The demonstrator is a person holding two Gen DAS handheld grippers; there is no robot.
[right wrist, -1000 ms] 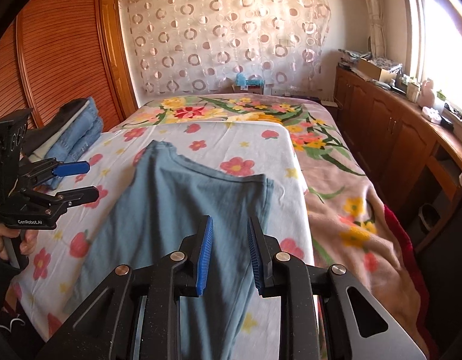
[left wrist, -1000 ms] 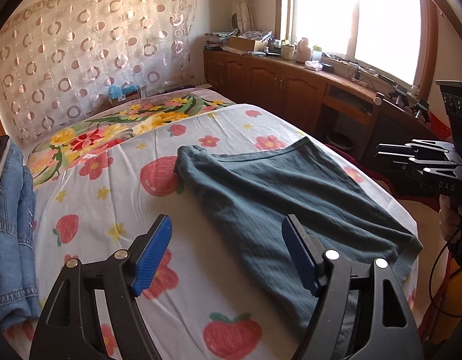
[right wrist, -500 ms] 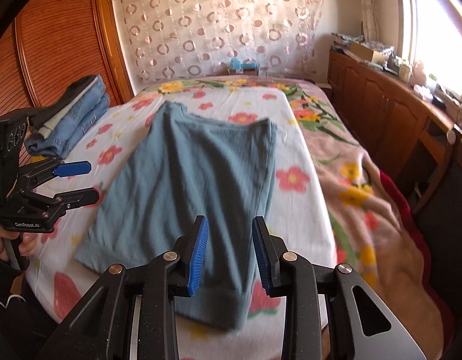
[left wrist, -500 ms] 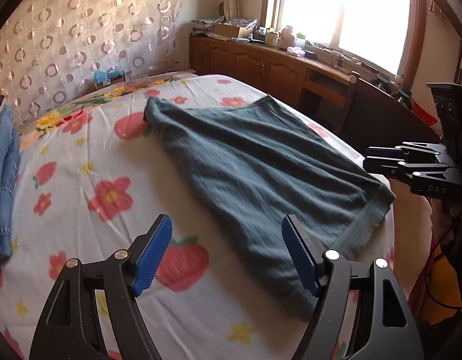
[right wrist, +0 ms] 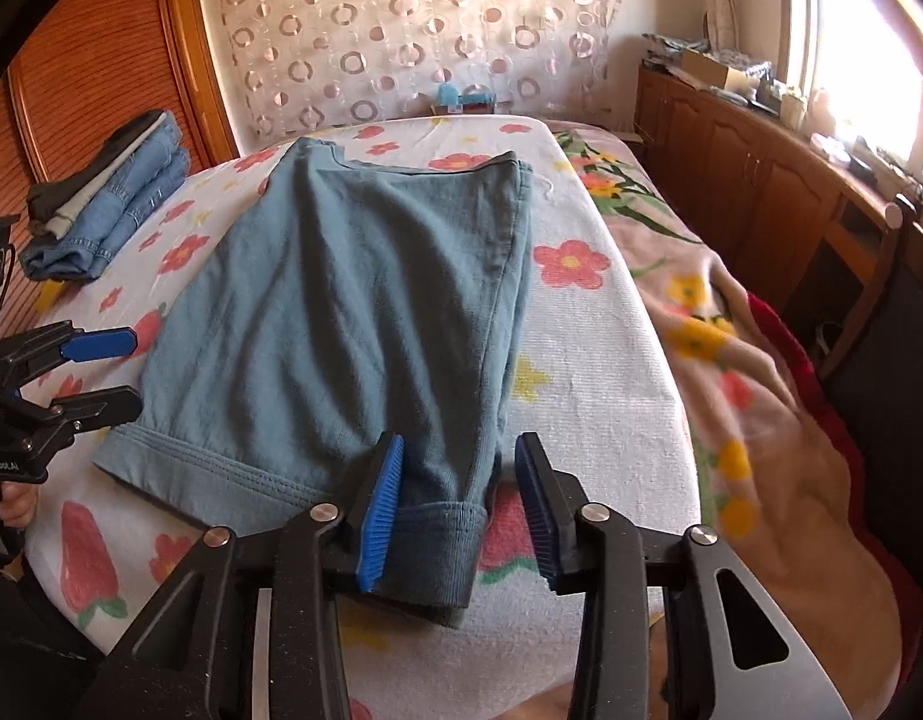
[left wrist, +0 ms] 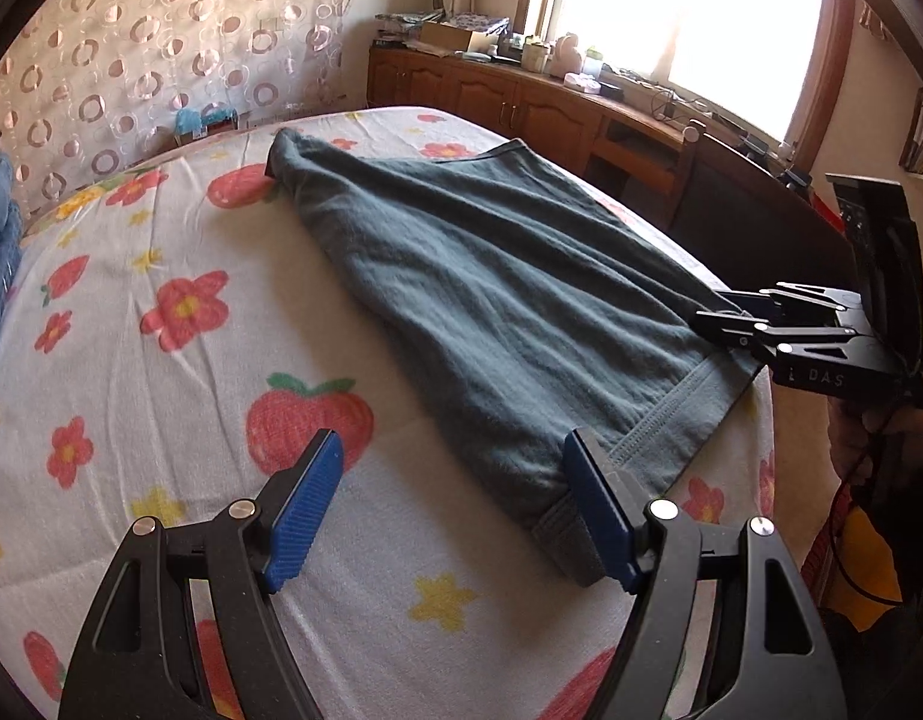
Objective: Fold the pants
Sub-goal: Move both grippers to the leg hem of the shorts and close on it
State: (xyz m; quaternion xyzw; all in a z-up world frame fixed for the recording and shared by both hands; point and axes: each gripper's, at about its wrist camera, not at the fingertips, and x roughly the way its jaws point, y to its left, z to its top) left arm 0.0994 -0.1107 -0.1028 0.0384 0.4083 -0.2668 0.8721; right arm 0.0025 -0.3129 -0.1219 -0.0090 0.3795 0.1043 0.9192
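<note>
Teal pants (left wrist: pixel 491 300) lie flat on the flowered bed sheet (left wrist: pixel 161 360), their stitched hem nearest me. My left gripper (left wrist: pixel 452 450) stands open just above the sheet, and its right finger (left wrist: pixel 593 510) hangs over the hem's left corner. In the right wrist view the pants (right wrist: pixel 353 300) run away from me. My right gripper (right wrist: pixel 458 450) has its jaws opening, with the hem's right corner lying between the pads and untouched. Each gripper shows in the other's view: the right gripper (left wrist: pixel 719 309) at the hem's far end, the left gripper (right wrist: pixel 128 372) at the left.
A stack of folded jeans (right wrist: pixel 101 210) sits at the sheet's far left. A flowered blanket (right wrist: pixel 731 360) covers the bed's right side. Wooden cabinets (left wrist: pixel 521 102) run under the window, and a wooden wardrobe (right wrist: pixel 71 90) stands to the left. The bed's near edge is just below the hem.
Both grippers have come down and closer to the pants' near hem. The right jaws have widened around the hem corner. The left jaws stay equally wide.
</note>
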